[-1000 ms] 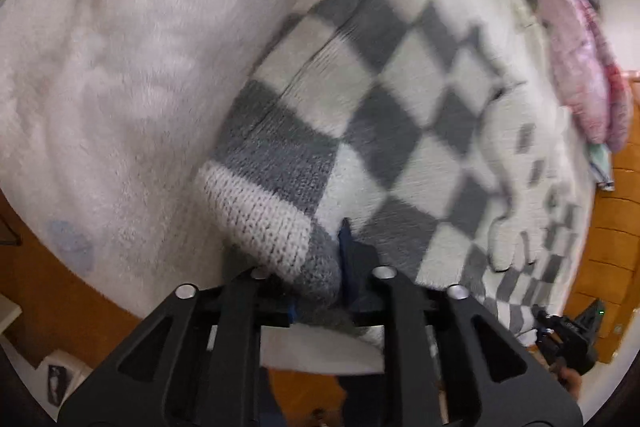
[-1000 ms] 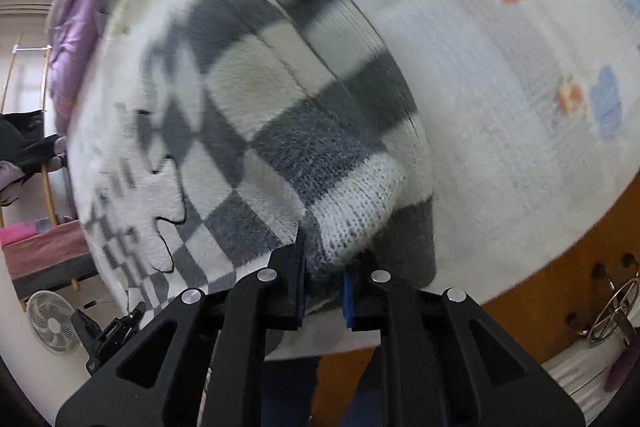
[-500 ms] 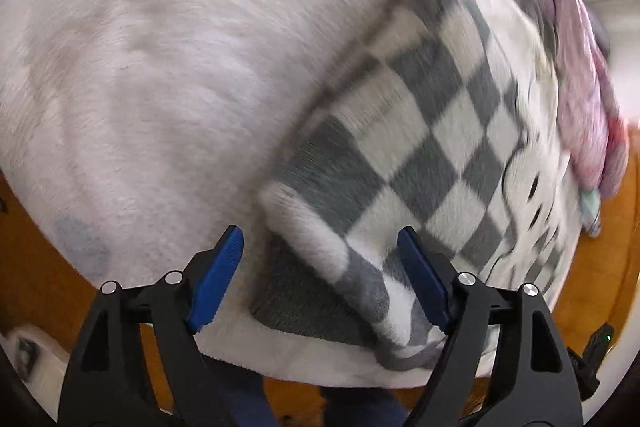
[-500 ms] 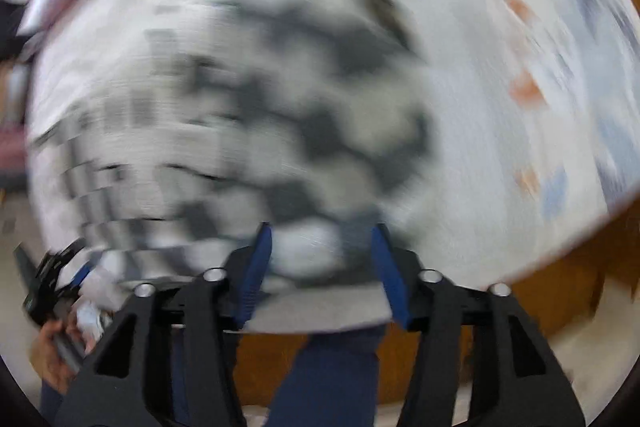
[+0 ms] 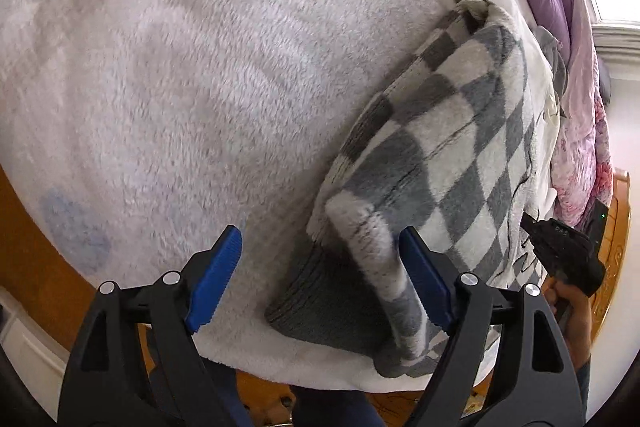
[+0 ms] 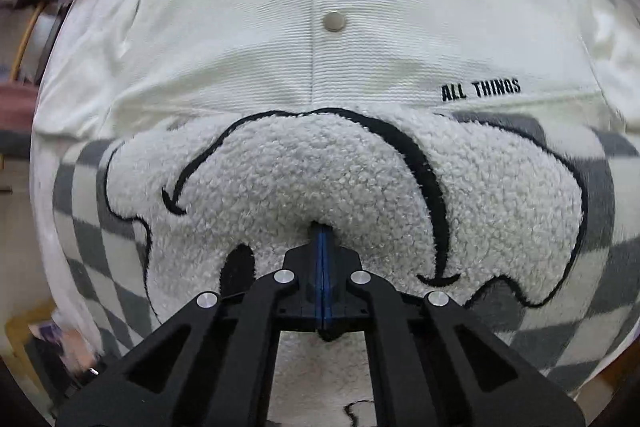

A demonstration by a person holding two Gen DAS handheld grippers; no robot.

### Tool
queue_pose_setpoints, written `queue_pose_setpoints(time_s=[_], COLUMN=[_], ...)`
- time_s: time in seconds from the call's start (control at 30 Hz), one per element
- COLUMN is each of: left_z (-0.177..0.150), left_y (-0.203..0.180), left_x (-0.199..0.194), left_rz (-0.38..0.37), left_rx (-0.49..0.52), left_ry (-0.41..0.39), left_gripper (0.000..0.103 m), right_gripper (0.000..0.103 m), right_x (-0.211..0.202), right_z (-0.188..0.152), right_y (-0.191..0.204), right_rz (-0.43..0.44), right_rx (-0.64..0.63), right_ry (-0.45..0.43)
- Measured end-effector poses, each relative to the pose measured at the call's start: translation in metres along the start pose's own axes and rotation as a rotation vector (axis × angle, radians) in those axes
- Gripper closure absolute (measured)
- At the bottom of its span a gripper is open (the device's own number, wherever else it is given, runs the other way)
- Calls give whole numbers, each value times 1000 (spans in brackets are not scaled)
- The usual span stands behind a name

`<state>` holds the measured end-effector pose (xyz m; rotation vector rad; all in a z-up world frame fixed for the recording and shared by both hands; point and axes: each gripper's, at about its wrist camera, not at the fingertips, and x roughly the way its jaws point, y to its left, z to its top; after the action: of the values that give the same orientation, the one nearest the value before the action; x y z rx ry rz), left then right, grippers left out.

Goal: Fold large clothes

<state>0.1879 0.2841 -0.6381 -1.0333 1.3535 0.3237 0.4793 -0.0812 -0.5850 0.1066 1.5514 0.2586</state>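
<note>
Where the white fleece blanket [image 5: 192, 75] covers most of the left wrist view, the task garment lies on its right part: a cream jacket [image 6: 256, 27] w/ grey-and-white checked fleece panels, spread on the bed. A purple and pink quilt [image 5: 576, 99] is bunched along the far side beyond it. Orange-brown wood floor [image 5: 24, 259] shows past the blanket's near edge.

In the left view a checked sleeve [image 5: 452, 147] is folded in over the jacket body, its grey ribbed cuff [image 5: 332, 299] nearest the camera, resting on the blanket. The left gripper [image 5: 320, 283] hangs over that cuff end, jaws wide apart, blue pads either side of the cloth, not pressing it.

The right view faces the jacket front: a big curly-pile patch [image 6: 320, 187] outlined in black, "ALL THINGS" lettering [image 6: 480, 91] above it on the right, and a snap button [image 6: 334, 21] on the placket. The right gripper [image 6: 322, 231] has its jaws together, blue pads flat against each other, nothing between them; its tip sits just at the patch surface, contact unclear.

The right gripper also shows at the left view's right edge, w/ the person's hand [image 5: 572, 307] on it.
</note>
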Motion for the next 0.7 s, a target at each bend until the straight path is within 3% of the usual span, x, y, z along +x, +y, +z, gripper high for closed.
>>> queue_pose_setpoints(time_s=[0.13,0.33,0.37,0.6,0.7], left_z=[-9,-15,-16,-28,-34], left_y=[3,9,12,9,6], left_x=[8,17,18,30,42], left_rz=[-28,-51,-53,-115,-88], left_rx=[-25,-62,-69,-80,-44], left_ry=[25,38,43,111,124], left_gripper=[22,22,22,25,28], right_gripper=[103,103,103,103,103], right_x=[-13,9,15,9,5], right_z=[-24,-113,-122,-114,-120], right_y=[-1,-32,-42,-47,-55], right_rz=[-14,38,67,58,79], right_rx=[-10,51,82,54,53], right_ry=[29,187,163,150,134])
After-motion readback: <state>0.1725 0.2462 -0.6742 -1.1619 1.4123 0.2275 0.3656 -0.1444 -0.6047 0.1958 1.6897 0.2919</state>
